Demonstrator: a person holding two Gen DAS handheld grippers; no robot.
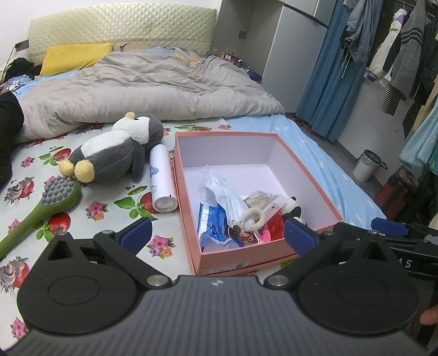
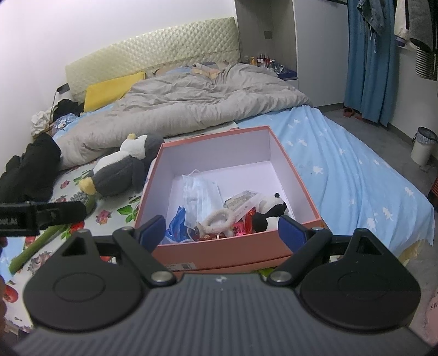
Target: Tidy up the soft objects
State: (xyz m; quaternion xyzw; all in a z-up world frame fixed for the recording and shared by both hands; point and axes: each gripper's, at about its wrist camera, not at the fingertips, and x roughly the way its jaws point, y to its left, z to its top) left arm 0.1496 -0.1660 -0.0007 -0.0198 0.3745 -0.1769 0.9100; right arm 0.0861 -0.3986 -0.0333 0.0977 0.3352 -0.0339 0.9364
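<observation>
- Both the left gripper (image 1: pixel 216 232) and the right gripper (image 2: pixel 221 228) are held spread apart, empty.
- The penguin (image 1: pixel 115 149), beside the box (image 1: pixel 189 216) mid-bed, should be gripped by its body.

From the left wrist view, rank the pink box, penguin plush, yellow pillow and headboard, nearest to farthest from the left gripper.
From the left gripper:
1. Pink box, right in front, between the fingers.
2. Penguin plush, ahead to the left on the floral sheet.
3. Yellow pillow, far left at the bed's head.
4. Headboard, behind the pillow.

Grey-white plush penguin (image 1: pixel 117 149) on its side, beside open pink box (image 1: pixel 191 208) — small panda plush (image 2: pixel 269 212) inside
</observation>
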